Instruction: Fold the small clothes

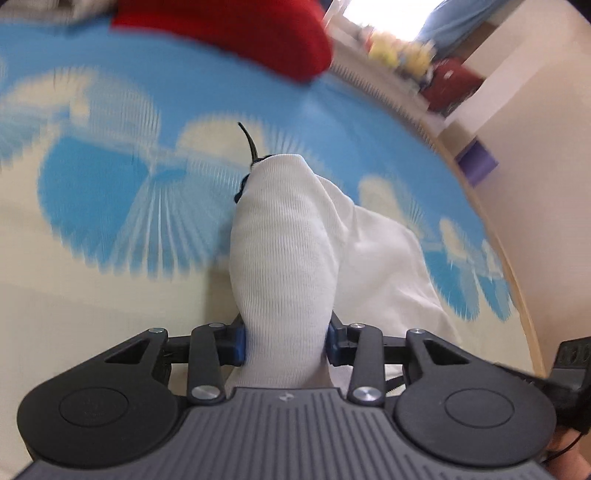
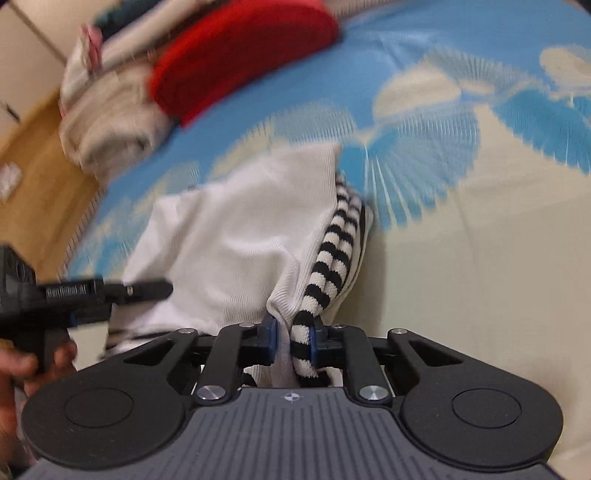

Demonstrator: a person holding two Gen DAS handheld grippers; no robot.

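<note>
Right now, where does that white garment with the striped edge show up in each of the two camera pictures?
Left wrist view: the white garment fills the centre, bunched between the pads of the left claw; no stripes show.
Right wrist view: centre, spreading left, with its striped edge pinched in the right claw.
Shared landmark: the red cloth at the top, on the blue patterned sheet.

Work surface is a bed or mat with a blue-and-cream fan-print cover (image 1: 110, 192) — fills most of both views, motion-blurred. Left wrist view: cream wall (image 1: 535, 122) at right, pale wood edge curving along the cover, bright window (image 1: 388, 18) top centre-right with blue curtain (image 1: 454, 22) beside it. A purple block (image 1: 476, 164) sits by the wall. Right wrist view: wooden floor (image 2: 33, 155) at left, pale cupboard panels upper left. Light is soft and even — daylight from the top.
</note>
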